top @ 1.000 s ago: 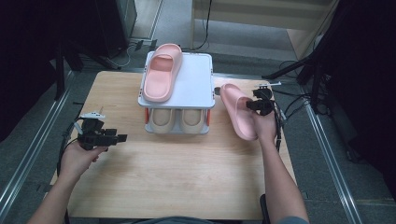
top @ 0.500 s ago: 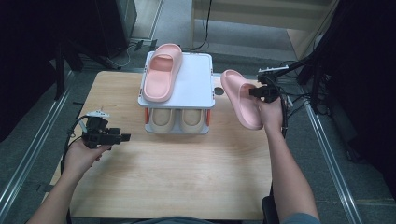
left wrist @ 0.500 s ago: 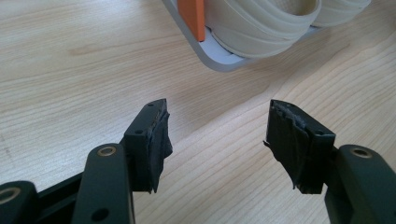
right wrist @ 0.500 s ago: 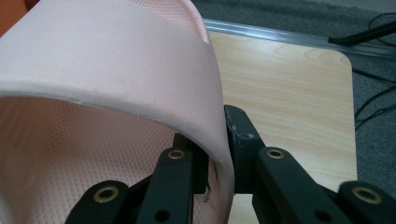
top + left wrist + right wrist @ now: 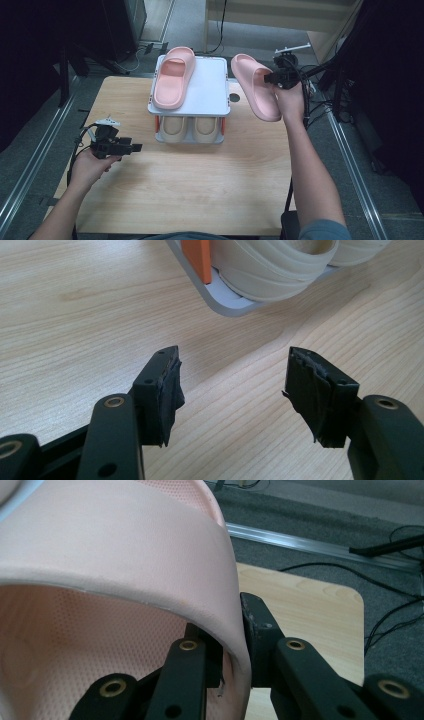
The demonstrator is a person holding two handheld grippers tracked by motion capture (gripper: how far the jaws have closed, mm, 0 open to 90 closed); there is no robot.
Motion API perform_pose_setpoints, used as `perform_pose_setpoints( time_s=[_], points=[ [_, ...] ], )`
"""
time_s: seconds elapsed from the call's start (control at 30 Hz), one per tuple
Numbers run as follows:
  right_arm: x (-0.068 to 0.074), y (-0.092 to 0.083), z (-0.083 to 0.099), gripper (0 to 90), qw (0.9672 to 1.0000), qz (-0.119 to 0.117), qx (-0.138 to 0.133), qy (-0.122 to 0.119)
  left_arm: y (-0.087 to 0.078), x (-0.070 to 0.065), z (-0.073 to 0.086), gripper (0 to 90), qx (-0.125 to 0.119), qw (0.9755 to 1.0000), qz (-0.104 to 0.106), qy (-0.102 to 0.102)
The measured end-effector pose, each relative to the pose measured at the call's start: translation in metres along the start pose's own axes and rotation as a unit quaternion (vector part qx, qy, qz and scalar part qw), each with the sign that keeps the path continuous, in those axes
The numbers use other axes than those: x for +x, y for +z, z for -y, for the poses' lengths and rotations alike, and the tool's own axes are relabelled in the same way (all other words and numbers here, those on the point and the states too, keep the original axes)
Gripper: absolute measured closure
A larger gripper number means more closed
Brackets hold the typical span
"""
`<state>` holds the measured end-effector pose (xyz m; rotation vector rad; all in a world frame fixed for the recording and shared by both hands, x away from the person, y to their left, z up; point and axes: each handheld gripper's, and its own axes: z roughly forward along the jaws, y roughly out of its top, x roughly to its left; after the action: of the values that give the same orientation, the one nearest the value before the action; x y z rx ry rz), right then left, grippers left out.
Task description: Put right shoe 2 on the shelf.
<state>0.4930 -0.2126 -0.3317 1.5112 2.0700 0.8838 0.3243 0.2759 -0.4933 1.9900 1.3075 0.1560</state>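
wooden table (image 5: 190,190) sits in the middle of the frame, with a small white rack (image 5: 210,90) at its top. a soft pink slipper (image 5: 255,86), bumpy inside, hangs in the air at the upper right beside the rack. the right gripper (image 5: 272,79) pinches its side edge tight. the left gripper (image 5: 131,148), at the left, is wide open with nothing in it.
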Motion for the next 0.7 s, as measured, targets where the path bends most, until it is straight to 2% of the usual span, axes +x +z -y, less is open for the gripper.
perform_pose_setpoints(
  time_s=[0.27,0.43,0.7],
  points=[
    [0.024,0.001,-0.027,80.8,0.9999,0.000,-0.003,-0.015,0.001,-0.001,-0.001,39.2,-0.001,1.0000,0.005,0.004],
    [0.041,0.012,-0.036,79.9,0.9997,-0.003,-0.002,-0.024,0.000,-0.002,-0.001,39.2,0.001,1.0000,0.006,0.006],
    [0.066,0.037,-0.047,79.9,0.9992,0.003,0.022,-0.034,0.001,-0.003,-0.002,39.2,0.001,0.9999,0.012,0.008]
  ],
)
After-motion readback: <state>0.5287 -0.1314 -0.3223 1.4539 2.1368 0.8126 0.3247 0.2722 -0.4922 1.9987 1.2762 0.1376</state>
